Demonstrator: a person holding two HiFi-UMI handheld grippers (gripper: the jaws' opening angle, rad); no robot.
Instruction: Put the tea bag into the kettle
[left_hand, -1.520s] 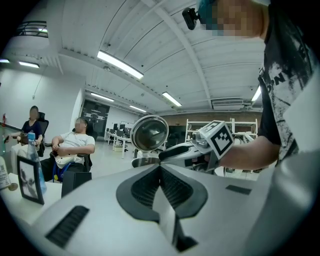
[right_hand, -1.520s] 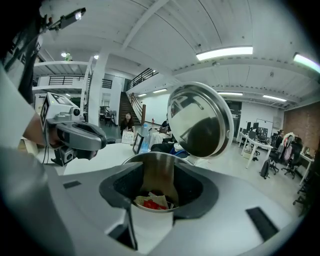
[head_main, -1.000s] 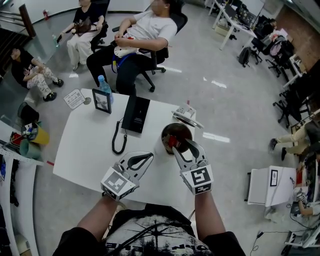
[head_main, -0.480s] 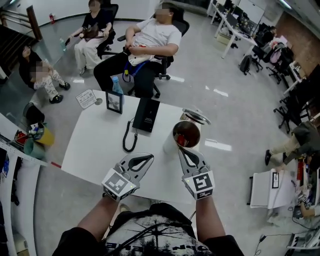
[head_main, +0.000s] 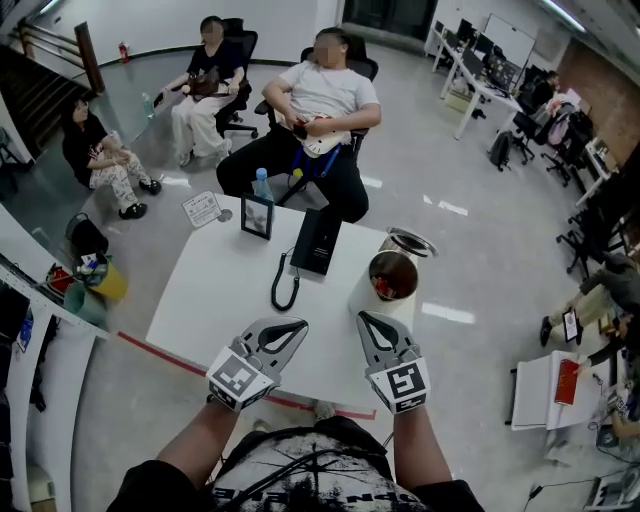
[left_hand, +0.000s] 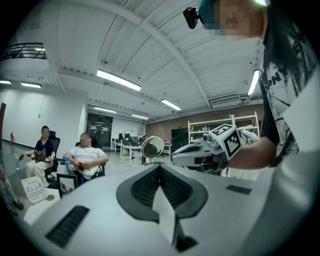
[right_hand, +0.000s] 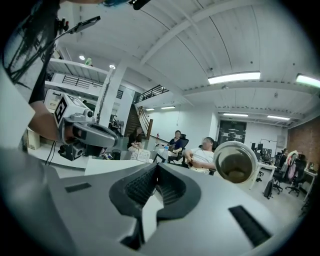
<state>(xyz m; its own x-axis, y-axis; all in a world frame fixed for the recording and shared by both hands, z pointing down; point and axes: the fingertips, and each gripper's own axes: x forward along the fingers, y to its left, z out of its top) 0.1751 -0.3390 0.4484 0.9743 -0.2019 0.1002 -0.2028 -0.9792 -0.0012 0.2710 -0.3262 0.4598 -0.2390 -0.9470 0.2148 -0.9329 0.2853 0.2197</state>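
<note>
The steel kettle (head_main: 393, 275) stands open at the far right of the white table (head_main: 220, 290). A red tea bag (head_main: 384, 291) lies inside it, against the near wall. The kettle's lid (head_main: 408, 242) lies just behind it. My right gripper (head_main: 368, 318) is shut and empty, pulled back short of the kettle. My left gripper (head_main: 291, 327) is level with it, also shut and empty. The left gripper view looks past the left gripper (left_hand: 160, 167) to the kettle (left_hand: 152, 148) and the right gripper (left_hand: 200, 152). In the right gripper view the right gripper (right_hand: 157, 167) has the kettle (right_hand: 235, 161) ahead on the right.
A black desk phone (head_main: 317, 240) with a coiled cord (head_main: 285, 285) lies mid-table. At the far edge are a picture frame (head_main: 257, 216), a water bottle (head_main: 263, 183) and a small card (head_main: 203, 209). Three people sit on chairs beyond the table.
One second ago my right gripper stood open over the kettle's mouth at the red tea bag. Its jaws have shut, and both grippers have drawn back toward me.
</note>
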